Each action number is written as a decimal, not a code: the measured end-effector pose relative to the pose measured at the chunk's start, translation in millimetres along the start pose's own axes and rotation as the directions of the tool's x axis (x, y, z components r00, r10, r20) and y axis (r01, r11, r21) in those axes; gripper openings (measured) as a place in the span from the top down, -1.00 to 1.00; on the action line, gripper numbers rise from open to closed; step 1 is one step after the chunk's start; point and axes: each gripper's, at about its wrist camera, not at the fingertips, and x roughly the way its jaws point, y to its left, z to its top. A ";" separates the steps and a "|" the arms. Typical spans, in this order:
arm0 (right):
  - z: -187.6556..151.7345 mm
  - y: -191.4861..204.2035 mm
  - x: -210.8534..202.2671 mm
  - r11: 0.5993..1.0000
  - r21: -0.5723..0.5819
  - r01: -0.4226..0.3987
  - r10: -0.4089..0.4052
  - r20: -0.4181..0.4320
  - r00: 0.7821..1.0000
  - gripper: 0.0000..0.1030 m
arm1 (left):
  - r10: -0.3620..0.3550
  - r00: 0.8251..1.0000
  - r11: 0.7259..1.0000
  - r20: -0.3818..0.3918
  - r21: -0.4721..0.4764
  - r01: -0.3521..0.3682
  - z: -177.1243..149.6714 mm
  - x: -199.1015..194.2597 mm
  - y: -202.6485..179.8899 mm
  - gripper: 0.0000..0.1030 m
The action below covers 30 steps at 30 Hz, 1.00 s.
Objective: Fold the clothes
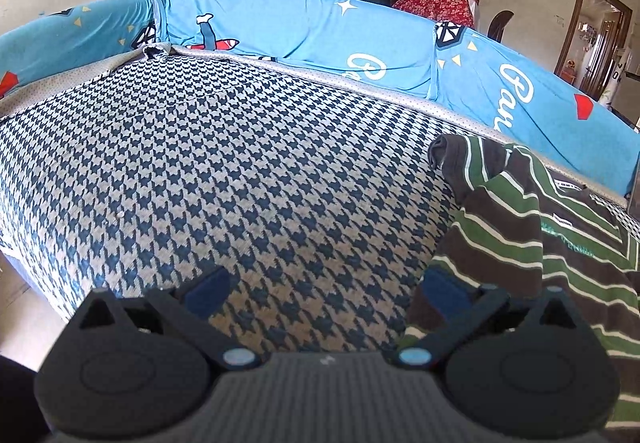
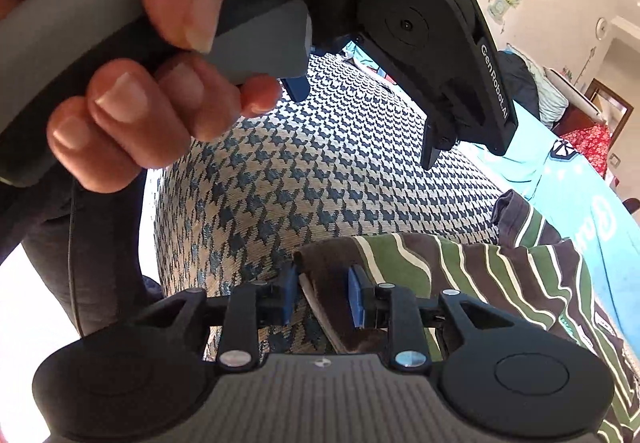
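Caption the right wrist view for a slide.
Right hand-held gripper straddles an edge of the brown, green and white striped garment on the houndstooth-patterned cushion.

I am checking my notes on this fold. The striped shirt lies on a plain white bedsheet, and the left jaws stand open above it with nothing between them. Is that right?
Not quite. The striped shirt lies on a blue-and-beige houndstooth cover, not a plain white bedsheet; the left wrist view shows this. The left gripper does stand open with nothing between its jaws.
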 end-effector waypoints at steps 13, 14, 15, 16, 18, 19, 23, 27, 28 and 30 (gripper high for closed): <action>11.2 -27.4 3.8 0.929 0.317 -0.191 0.185 0.050 0.982 0.81 | 0.038 0.997 0.999 0.060 0.023 -0.040 9.3 -10.0 -2.2 -1.00; 10.9 -27.2 3.2 0.931 0.311 -0.192 0.186 0.050 0.981 0.81 | 0.040 0.998 0.999 0.057 0.031 -0.042 8.4 -9.2 -3.8 -1.00; 10.6 -26.9 2.6 0.933 0.304 -0.193 0.187 0.050 0.981 0.79 | 0.041 0.997 0.998 0.058 0.038 -0.043 7.6 -9.0 -5.3 -1.00; 10.3 -26.5 2.0 0.935 0.297 -0.194 0.188 0.050 0.981 0.76 | 0.042 0.997 0.998 0.060 0.045 -0.045 6.7 -8.9 -6.8 -1.00; 9.5 -27.3 0.2 0.931 0.298 -0.209 0.203 0.049 0.978 0.66 | 0.047 0.997 0.998 0.061 0.049 -0.050 5.7 -8.2 -8.9 -1.00; 9.0 -28.5 -1.0 0.924 0.311 -0.223 0.219 0.049 0.975 0.64 | 0.050 0.997 0.997 0.059 0.049 -0.053 5.3 -7.5 -9.3 -1.00; 4.8 -34.9 -10.2 0.903 0.342 -0.260 0.256 0.058 0.965 0.64 | 0.049 0.998 0.997 0.043 0.064 -0.052 1.1 -3.5 -15.2 -1.00; -5.5 -43.3 -23.1 0.895 0.381 -0.234 0.234 0.047 0.971 0.64 | 0.036 0.999 0.994 0.032 0.101 -0.039 -3.5 -1.4 -25.6 -1.00; -8.9 -46.5 -26.4 0.890 0.398 -0.224 0.226 0.043 0.973 0.64 | 0.030 0.999 0.994 0.027 0.108 -0.033 -4.7 -0.8 -28.4 -1.00; -17.3 -54.6 -33.2 0.879 0.436 -0.194 0.201 0.030 0.979 0.64 | 0.021 1.000 0.992 0.016 0.124 -0.022 -7.3 0.9 -34.4 -1.00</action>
